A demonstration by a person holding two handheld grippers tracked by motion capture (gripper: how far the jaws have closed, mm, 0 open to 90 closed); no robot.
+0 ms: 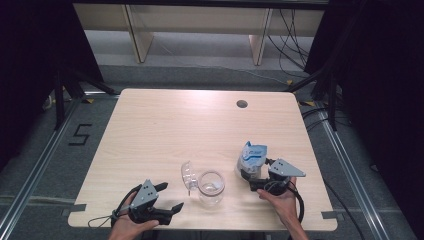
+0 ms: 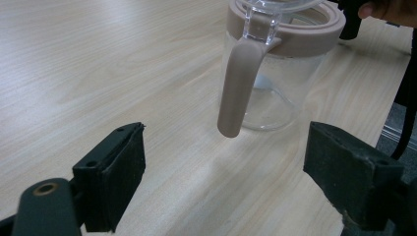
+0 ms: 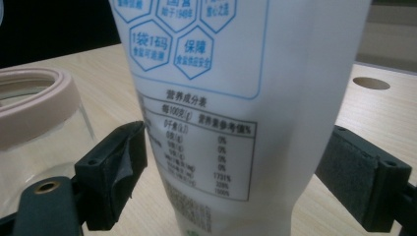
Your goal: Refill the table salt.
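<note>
Clear glass jar (image 1: 211, 188), beige-rimmed, stands on the table (image 1: 165, 130) between both tools. Left hand-held gripper (image 1: 167, 196) gapes empty beside it. Right hand-held gripper (image 1: 248, 175) brackets a glossy white pouch (image 1: 251, 159); contact unclear.

The white bag (image 3: 236, 98) between the jaws of the right tool (image 3: 236, 172) is cut off at the top and bottom edges of the right gripper view, and its smallest print is too blurry to read. Ahead of the left tool (image 2: 223, 167), the glass jar (image 2: 275, 73) loses its top at the picture's edge. Whether the right jaws touch the bag cannot be told.
</note>
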